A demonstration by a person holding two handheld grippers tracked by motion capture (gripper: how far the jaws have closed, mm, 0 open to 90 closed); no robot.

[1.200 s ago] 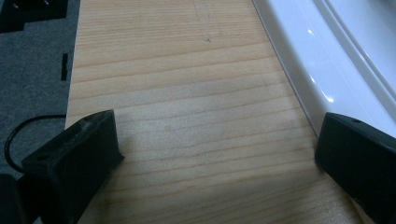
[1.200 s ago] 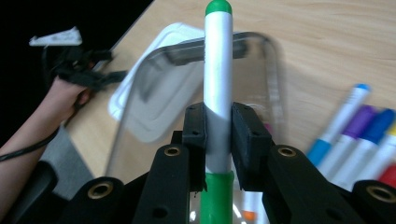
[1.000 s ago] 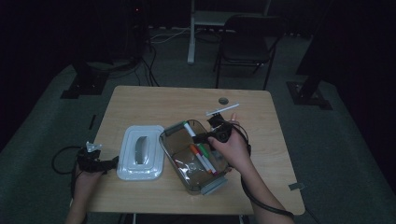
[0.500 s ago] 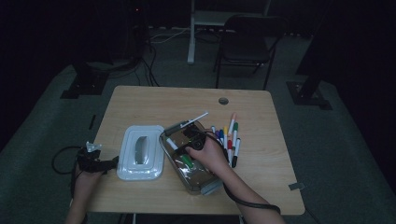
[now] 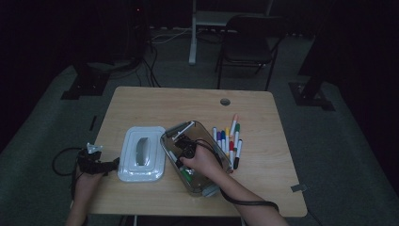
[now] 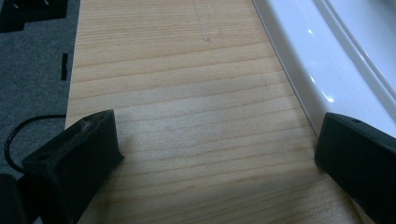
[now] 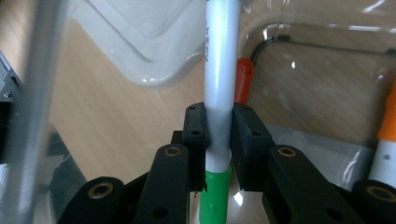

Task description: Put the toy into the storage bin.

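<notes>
One tabletop (image 5: 141, 108) carries one clear plastic box (image 5: 218, 165) at its centre, with one white lid (image 5: 141, 155) at 9 o'clock of the box. Five markers (image 5: 228, 139) lie in a row at 3 o'clock of the box. Two tools are present: the left tool (image 5: 113, 163) and the right tool (image 5: 178, 162), which grips one green-capped marker (image 7: 219, 93). How many more markers lie inside the box cannot be counted. One chair (image 5: 249, 33) stands at 12 o'clock.

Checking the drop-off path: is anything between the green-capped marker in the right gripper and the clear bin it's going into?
Nothing visible. The right gripper is shut on the marker already inside the clear bin. The white lid lies beside the bin, off the opening. Markers already inside lie near it.
</notes>
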